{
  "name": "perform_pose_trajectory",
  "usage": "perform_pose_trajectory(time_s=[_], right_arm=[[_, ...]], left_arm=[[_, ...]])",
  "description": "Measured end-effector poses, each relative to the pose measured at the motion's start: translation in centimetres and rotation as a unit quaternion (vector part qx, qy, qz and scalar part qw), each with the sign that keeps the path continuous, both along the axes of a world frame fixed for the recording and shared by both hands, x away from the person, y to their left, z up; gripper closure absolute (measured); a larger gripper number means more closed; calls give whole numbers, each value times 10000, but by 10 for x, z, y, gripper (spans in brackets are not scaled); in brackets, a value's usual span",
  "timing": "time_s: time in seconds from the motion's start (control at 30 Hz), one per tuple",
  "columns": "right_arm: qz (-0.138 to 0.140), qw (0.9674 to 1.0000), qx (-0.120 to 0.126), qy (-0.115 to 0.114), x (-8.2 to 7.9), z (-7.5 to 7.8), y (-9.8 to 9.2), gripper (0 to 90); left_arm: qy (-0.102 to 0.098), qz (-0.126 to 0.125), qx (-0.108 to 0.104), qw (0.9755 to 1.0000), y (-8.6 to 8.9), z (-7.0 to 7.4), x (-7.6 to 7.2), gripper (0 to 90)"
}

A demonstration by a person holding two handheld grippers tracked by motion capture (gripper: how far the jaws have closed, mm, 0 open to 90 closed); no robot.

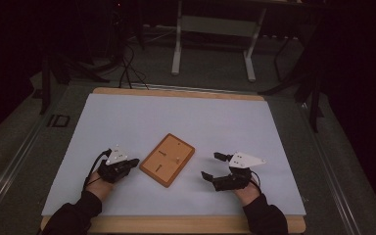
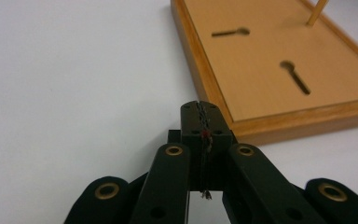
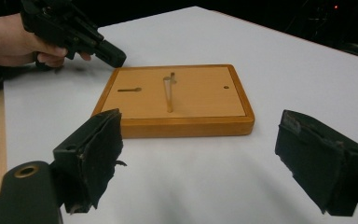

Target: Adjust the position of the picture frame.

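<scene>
wooden board (image 1: 167,159): mid white table (image 1: 127,117), thin peg (image 3: 169,95) upright
left gripper (image 1: 133,162): jaws pressed together, empty, beside board
right gripper (image 1: 213,166): jaws wide, empty

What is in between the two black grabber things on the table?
The wooden board lies between the left gripper and the right gripper, with bare white table cover on each side of it. The high view shows this.

Looked like a dim lab: a white-covered table (image 1: 127,122), cables (image 1: 127,63) and desk legs (image 1: 177,49) were seen behind.
</scene>
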State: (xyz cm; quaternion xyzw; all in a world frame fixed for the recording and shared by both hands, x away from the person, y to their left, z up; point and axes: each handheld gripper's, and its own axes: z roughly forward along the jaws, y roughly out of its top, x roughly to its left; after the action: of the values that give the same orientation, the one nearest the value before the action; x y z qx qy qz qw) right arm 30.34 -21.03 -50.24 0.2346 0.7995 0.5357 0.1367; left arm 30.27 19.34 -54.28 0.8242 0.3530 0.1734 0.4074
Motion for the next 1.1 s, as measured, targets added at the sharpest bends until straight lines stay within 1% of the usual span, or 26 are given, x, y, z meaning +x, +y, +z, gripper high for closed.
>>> perform_pose_trajectory(time_s=[0.23, 0.4, 0.43, 0.47, 0.5, 0.53, 0.57, 0.6, 0.63, 0.7, 0.8, 0.83, 0.87, 0.93, 1.1], right_arm=[[-44, 10000, 19, 77, 2, -2, -2, 144], [-38, 10000, 16, 85, 2, -2, -2, 145], [-38, 9999, 73, 118, 2, -2, -3, 145], [-38, 9999, 73, 118, 2, -2, -3, 145], [-54, 9999, 66, 100, 2, -1, -3, 146], [-54, 9999, 66, 100, 2, -1, -3, 146], [-53, 9999, 101, 120, 2, -1, -4, 145], [-60, 9999, 90, 125, 2, -1, -4, 146], [-65, 9999, 70, 118, 3, -1, -4, 146], [-60, 9999, 86, 115, 3, -1, -4, 146], [-82, 9999, 96, 105, 3, 1, -5, 146], [-85, 9998, 123, 117, 3, 1, -6, 146], [-90, 9998, 126, 115, 3, 2, -7, 146], [-84, 9998, 140, 121, 2, 3, -8, 146], [-72, 9998, 124, 151, 1, 2, -9, 146]], left_arm=[[88, -45, -15, 10000, 0, -1, 0, 900], [157, -105, -5, 9998, 0, 0, 0, 900], [166, -137, -11, 9998, -1, 0, -1, 900], [194, -167, -27, 9997, -1, 0, -1, 900], [211, -258, -56, 9994, -3, 0, -2, 900], [211, -258, -56, 9994, -3, 0, -2, 900], [229, -402, -41, 9989, -7, 1, -4, 900], [229, -402, -41, 9989, -7, 1, -4, 900], [229, -454, -35, 9987, -9, 1, -5, 900], [221, -621, 3, 9978, -16, 2, -8, 900], [244, -644, 34, 9976, -17, 2, -8, 900], [302, -646, -20, 9975, -16, 2, -7, 900], [302, -646, -20, 9975, -16, 2, -7, 900], [330, -664, 53, 9972, -15, 1, -7, 900], [356, -690, 52, 9970, -15, 1, -7, 900]])
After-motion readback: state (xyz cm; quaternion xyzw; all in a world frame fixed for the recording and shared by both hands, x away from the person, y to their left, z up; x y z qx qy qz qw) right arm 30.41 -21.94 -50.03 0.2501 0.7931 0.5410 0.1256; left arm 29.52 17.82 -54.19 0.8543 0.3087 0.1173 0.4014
